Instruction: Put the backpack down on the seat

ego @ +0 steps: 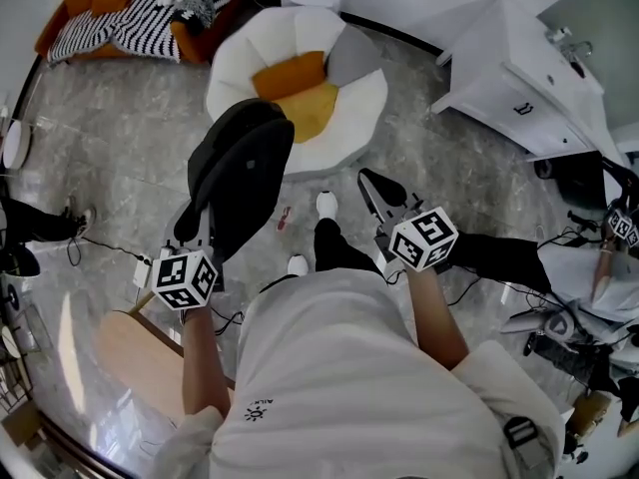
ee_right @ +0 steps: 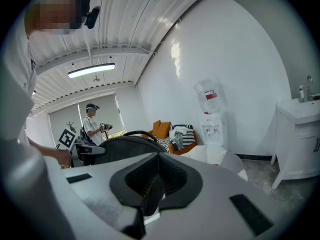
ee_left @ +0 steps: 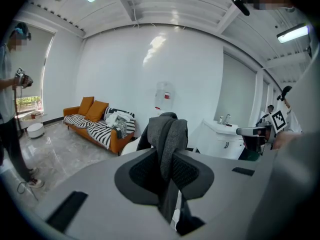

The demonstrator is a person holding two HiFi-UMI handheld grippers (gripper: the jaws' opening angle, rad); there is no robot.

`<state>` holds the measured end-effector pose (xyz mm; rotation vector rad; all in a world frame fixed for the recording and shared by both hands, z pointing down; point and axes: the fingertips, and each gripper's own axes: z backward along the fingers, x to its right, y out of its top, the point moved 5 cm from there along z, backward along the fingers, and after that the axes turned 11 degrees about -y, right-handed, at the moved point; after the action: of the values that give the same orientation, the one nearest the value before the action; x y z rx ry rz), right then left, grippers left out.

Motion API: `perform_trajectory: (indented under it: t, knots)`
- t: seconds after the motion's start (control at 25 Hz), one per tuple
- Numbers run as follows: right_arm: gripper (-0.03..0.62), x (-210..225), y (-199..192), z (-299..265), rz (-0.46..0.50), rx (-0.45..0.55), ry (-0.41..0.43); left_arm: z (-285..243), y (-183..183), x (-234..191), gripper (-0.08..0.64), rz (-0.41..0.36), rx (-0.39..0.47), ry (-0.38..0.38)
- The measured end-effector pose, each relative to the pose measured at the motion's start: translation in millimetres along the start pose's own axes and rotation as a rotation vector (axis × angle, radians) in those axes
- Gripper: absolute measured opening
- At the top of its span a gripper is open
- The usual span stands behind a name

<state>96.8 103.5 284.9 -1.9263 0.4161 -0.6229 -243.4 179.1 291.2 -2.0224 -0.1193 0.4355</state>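
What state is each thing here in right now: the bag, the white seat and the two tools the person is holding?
Seat: only orange and grey cushions on it.
Backpack: hanging in the air by its grey handle, not set down.
Left tool: shut on that handle.
Right tool: shut, holding nothing.

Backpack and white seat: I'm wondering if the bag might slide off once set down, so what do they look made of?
Backpack: dark matte woven fabric, apparently. Its grey strap, held in the left gripper, shows a fine weave and drapes in soft folds. Seat: white padded upholstery, matte, with puffed petal-like sections. Whether it is cloth or faux leather cannot be told.
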Motion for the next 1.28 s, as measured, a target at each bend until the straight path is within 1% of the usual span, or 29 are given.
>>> perform_trajectory:
  t: [0.28, 0.56, 0.76, 1.08, 1.28]
  knots:
    - [0.025, 38.1, 26.6, -42.4, 0.020, 0.001, 0.062, -50.3, 24.0, 4.3, 0.066, 0.002, 0.006, 0.019]
    - [0.025, 84.4, 44.8, -83.1, -0.002, -0.009, 0.091, -99.1, 55.2, 7.7, 0.066, 0.005, 0.006, 0.038]
    - [0.024, 120.0, 51.1, -113.7, 0.010, -0.033, 0.115, -142.6, 65.6, 7.6, 0.066, 0.012, -0.007, 0.046]
    - [0.023, 149.2, 68.1, -145.5, 0.032, -0.057, 0.166, -188.4, 86.0, 13.1, 0.066, 0.013, -0.022, 0.042]
    - [0.023, 160.6, 68.7, -163.1, 0.039, -0.082, 0.188, -212.9, 93.6, 13.1, 0.066, 0.015, -0.025, 0.026]
